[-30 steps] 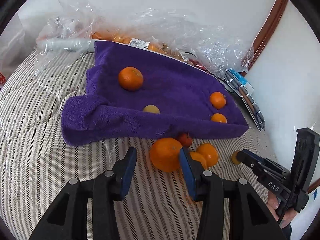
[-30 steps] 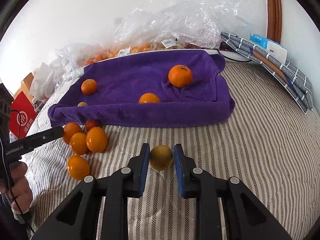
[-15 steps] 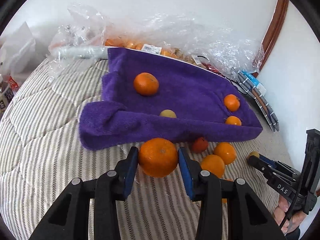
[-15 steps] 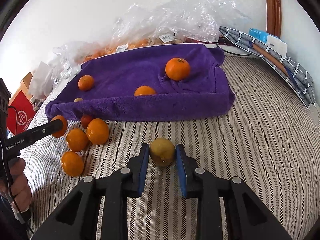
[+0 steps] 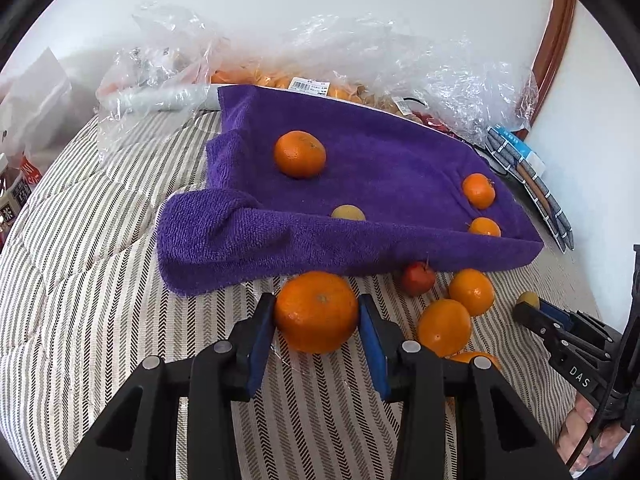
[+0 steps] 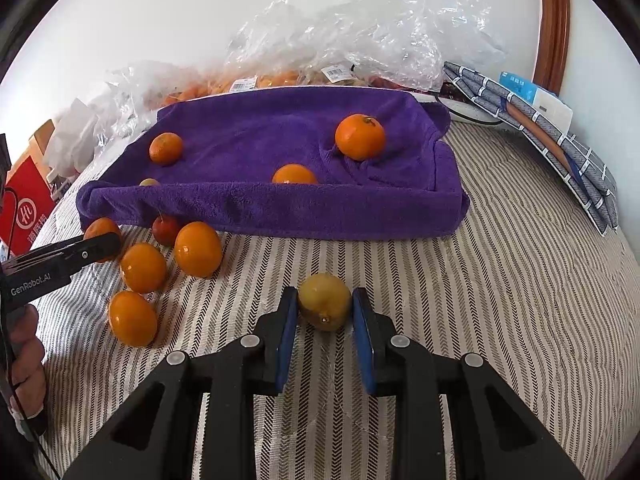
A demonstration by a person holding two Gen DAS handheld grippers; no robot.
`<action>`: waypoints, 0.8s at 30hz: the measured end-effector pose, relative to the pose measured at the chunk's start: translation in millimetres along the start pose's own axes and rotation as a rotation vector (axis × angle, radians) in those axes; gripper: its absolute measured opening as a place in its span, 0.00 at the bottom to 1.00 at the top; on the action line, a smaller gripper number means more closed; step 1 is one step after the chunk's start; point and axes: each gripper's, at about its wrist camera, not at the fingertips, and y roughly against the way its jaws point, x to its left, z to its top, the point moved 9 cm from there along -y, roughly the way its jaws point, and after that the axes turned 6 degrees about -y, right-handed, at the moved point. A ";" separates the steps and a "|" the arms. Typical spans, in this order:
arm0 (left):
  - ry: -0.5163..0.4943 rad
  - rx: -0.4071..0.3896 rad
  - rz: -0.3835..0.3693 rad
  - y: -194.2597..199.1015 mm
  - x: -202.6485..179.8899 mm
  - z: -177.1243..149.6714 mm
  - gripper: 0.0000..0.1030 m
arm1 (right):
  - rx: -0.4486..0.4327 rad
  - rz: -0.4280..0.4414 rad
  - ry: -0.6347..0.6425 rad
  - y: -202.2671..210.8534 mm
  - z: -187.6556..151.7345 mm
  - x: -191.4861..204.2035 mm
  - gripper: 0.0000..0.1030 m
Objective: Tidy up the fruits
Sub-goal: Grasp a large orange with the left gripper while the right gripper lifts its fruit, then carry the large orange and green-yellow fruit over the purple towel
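Note:
My left gripper (image 5: 317, 312) is shut on a large orange (image 5: 316, 312) and holds it just in front of the purple towel (image 5: 384, 168). My right gripper (image 6: 325, 308) is shut on a yellow lemon (image 6: 325, 307) above the striped bed. On the towel lie an orange (image 5: 300, 153), a small yellow fruit (image 5: 348, 213) and two small oranges (image 5: 478, 190). Loose oranges (image 6: 198, 249) and a small red fruit (image 6: 165, 229) lie on the bed by the towel's front edge. The left gripper also shows in the right wrist view (image 6: 100, 245).
Clear plastic bags (image 5: 360, 64) with more fruit lie behind the towel against the white wall. Folded checked cloth and a blue box (image 6: 536, 100) sit at the right. A red box (image 6: 28, 208) stands at the left edge. The striped bedcover (image 6: 500, 280) spreads all around.
My left gripper has closed on the large orange and lifted it toward the towel. My right gripper, shut on the lemon, has risen and moved a little forward.

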 end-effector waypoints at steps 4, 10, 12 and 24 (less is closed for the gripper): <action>0.021 -0.041 0.026 7.8 5.1 1.7 0.37 | -0.036 -0.003 -0.044 6.3 3.2 -8.5 0.26; 0.035 -0.123 0.038 22.6 6.7 7.0 0.37 | -0.081 0.021 -0.113 13.7 7.8 -20.0 0.26; 0.031 -0.141 0.048 25.9 6.5 9.5 0.37 | -0.090 0.022 -0.117 15.0 8.7 -20.5 0.26; 0.002 -0.177 0.069 32.2 2.6 14.0 0.37 | -0.112 0.024 -0.152 17.6 10.1 -24.2 0.26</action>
